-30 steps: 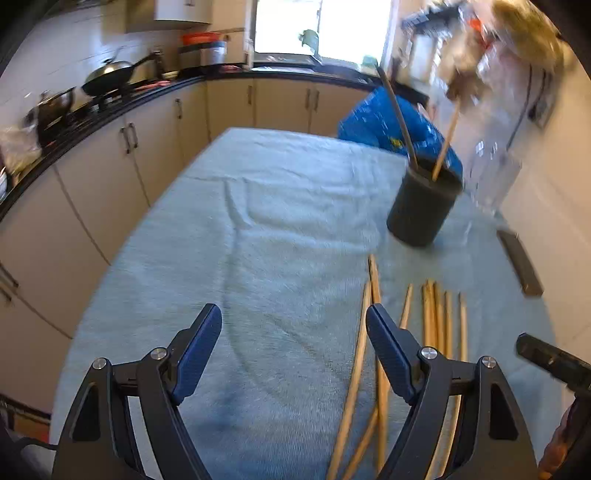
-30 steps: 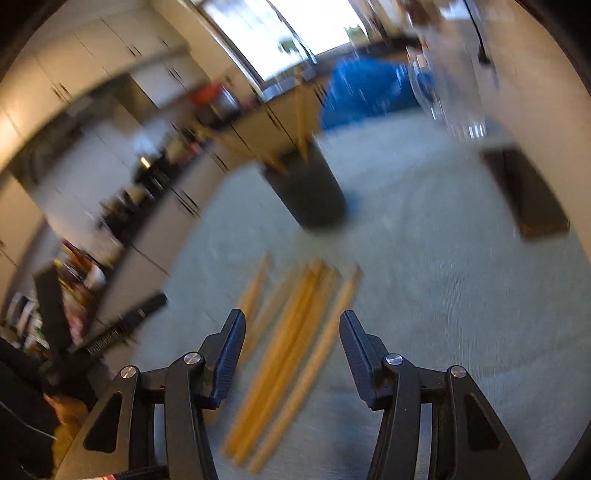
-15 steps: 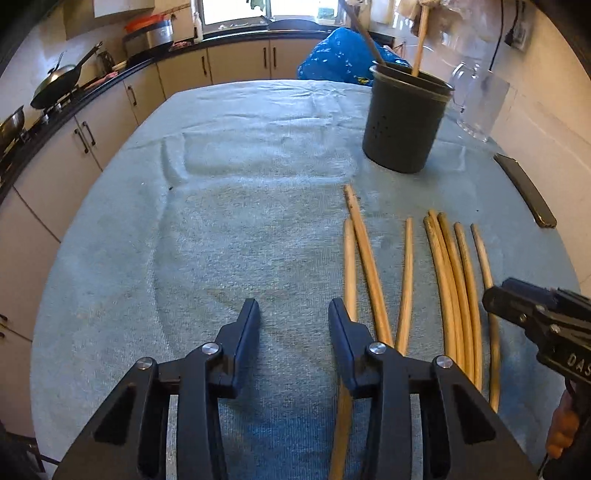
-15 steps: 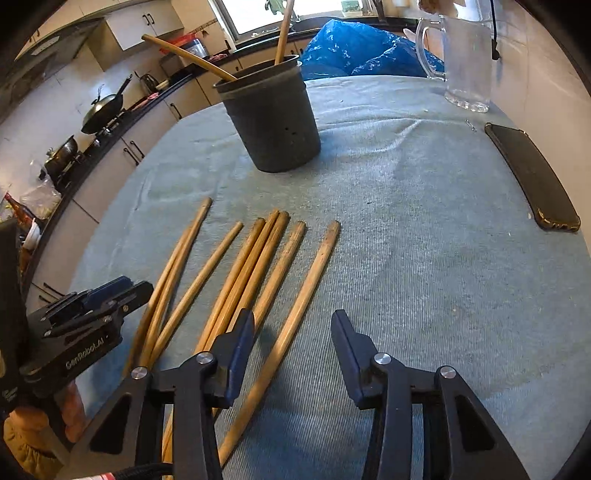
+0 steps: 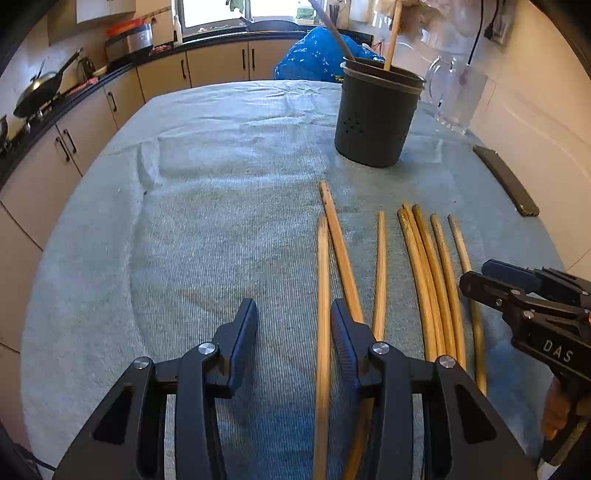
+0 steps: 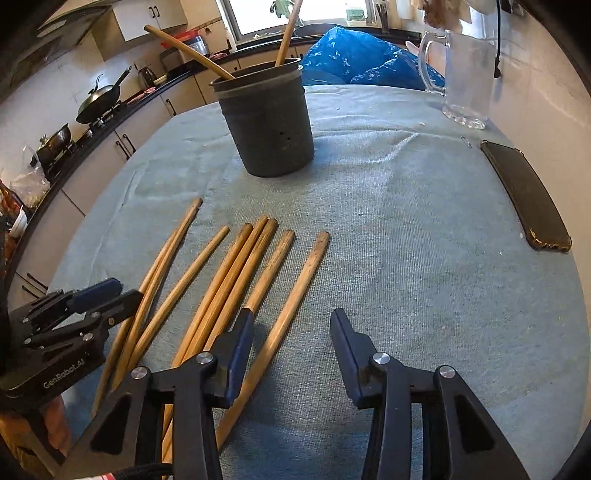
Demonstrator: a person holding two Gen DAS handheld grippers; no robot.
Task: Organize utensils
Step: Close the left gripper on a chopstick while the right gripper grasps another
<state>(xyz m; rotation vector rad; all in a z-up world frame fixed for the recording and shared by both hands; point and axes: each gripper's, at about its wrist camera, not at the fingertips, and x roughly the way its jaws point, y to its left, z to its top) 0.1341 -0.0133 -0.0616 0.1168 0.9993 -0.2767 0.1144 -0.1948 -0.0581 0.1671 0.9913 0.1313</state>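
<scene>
While both tongs, left (image 5: pixel 293 325) and right (image 6: pixel 291 332), hang open over the wooden sticks (image 6: pixel 236 273) lying below them, pickup seems underway; next, each should close on one stick and carry it to the dark holder (image 6: pixel 267 122) ahead.

A home kitchen: cream cabinets (image 5: pixel 218 68) under a dark countertop (image 5: pixel 88 90) run along the far and left walls, a wok (image 5: pixel 37 90) sits on the stove at left, and a window (image 5: pixel 236 13) brightens the far wall.
</scene>
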